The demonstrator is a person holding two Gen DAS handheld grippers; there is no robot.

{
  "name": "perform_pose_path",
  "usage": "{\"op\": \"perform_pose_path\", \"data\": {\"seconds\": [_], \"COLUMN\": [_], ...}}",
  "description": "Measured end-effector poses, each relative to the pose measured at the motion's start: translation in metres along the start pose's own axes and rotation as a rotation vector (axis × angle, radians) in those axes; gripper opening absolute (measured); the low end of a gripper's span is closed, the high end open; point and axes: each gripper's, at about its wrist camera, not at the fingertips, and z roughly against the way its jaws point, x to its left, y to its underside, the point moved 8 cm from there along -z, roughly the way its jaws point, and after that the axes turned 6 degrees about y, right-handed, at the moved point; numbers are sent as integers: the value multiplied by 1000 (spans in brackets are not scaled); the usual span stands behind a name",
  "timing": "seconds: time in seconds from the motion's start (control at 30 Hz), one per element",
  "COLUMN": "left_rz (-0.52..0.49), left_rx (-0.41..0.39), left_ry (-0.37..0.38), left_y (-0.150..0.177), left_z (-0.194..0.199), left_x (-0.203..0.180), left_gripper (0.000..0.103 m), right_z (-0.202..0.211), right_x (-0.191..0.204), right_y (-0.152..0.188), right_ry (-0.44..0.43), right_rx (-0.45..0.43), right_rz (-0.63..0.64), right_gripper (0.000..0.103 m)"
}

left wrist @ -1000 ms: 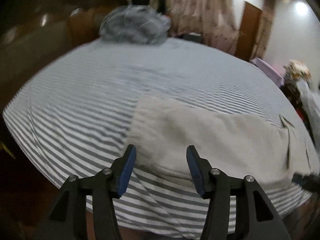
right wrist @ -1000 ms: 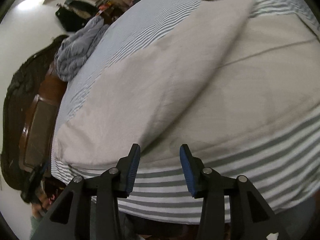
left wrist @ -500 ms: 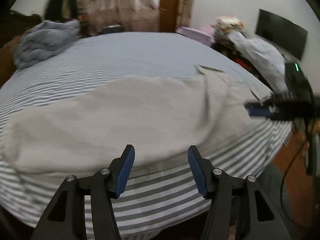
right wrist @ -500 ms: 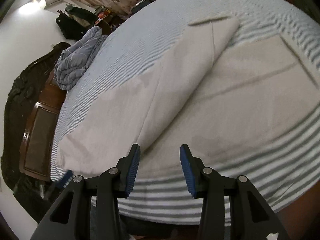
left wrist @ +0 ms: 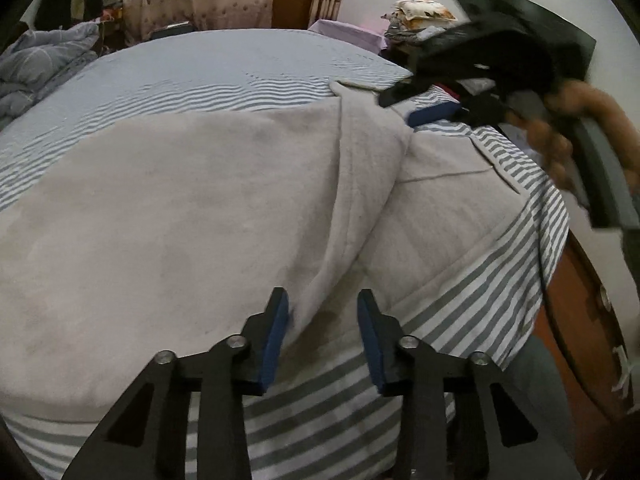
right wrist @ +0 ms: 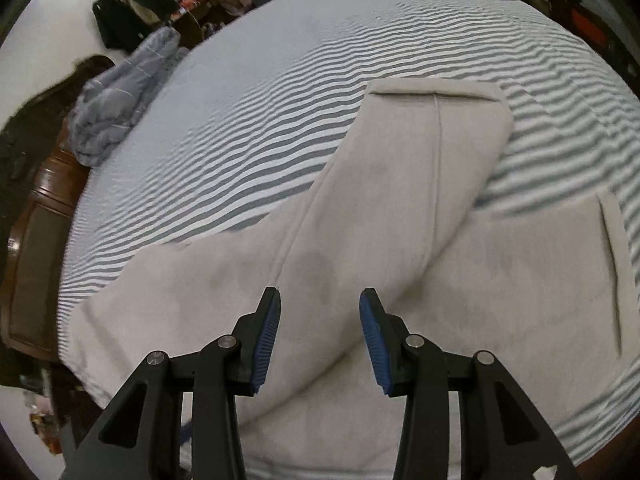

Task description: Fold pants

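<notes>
Light beige pants [left wrist: 192, 208] lie spread on the striped bed, legs splayed apart toward the right, with one leg lying over the other near the crotch. My left gripper [left wrist: 322, 332] is open and empty, low over the pants' near edge by the fold. My right gripper [right wrist: 320, 338] is open and empty, hovering above the pants [right wrist: 400, 248] where the two legs meet. The right gripper also shows in the left wrist view [left wrist: 420, 106], held in a hand above the leg ends.
The striped sheet [left wrist: 224, 68] covers the whole bed. A crumpled grey-blue blanket [right wrist: 116, 96] lies at the far side by the wooden headboard [right wrist: 36, 248]. Wooden bed frame [left wrist: 580, 320] runs along the right edge. Clutter and a door stand beyond the bed.
My left gripper has swung right along the pants from the waist end toward the legs. My right gripper has risen and moved in over the pants. Both stay open.
</notes>
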Motion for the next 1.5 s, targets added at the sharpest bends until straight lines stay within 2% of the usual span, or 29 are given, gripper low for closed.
{"op": "perform_pose_path", "data": {"seconds": [0.03,0.1,0.17,0.27,0.4,0.47,0.6,0.67,0.73,0.8,0.97,1.1,1.3,1.5], "left_rz": [-2,-19,-19,13,13,9,25,31,26,21,22,-2,-50,-101], "left_rx": [-2,-21,-28,-48,-56,-58,-59,-61,-67,-67,-76,-96,-114,-104], "left_ry": [1,-4,-2,28,36,38,54,56,47,35,18,-3,-26,-40], "left_y": [1,0,1,3,7,6,5,6,4,3,0,-6,-11,-5], "left_z": [2,0,-3,1,0,-1,1,2,3,4,11,18,30,33], "left_x": [3,3,3,8,10,10,14,16,14,14,16,11,6,-3], "left_gripper": [31,18,14,12,11,11,11,10,10,10,9,9,9,8], "right_z": [-8,-23,-36,-52,-83,-95,-109,-109,-107,-103,-48,20,95,108], "right_x": [0,5,7,11,11,10,0,-3,-9,-12,-39,-77,-131,-177], "right_y": [-11,-30,-50,-79,-111,-117,-122,-125,-127,-130,-129,-111,-58,2], "right_ry": [31,80,123,188,337,413,509,531,549,526,445,339,248,218], "right_rx": [4,9,5,-7,4,6,1,-8,-15,-14,-93,-172,-238,-245], "right_rz": [12,32,41,52,66,76,38,26,8,4,-76,-159,-276,-352], "right_gripper": [39,39,39,39,38,38,46,42,19,6,5,5,4,4]}}
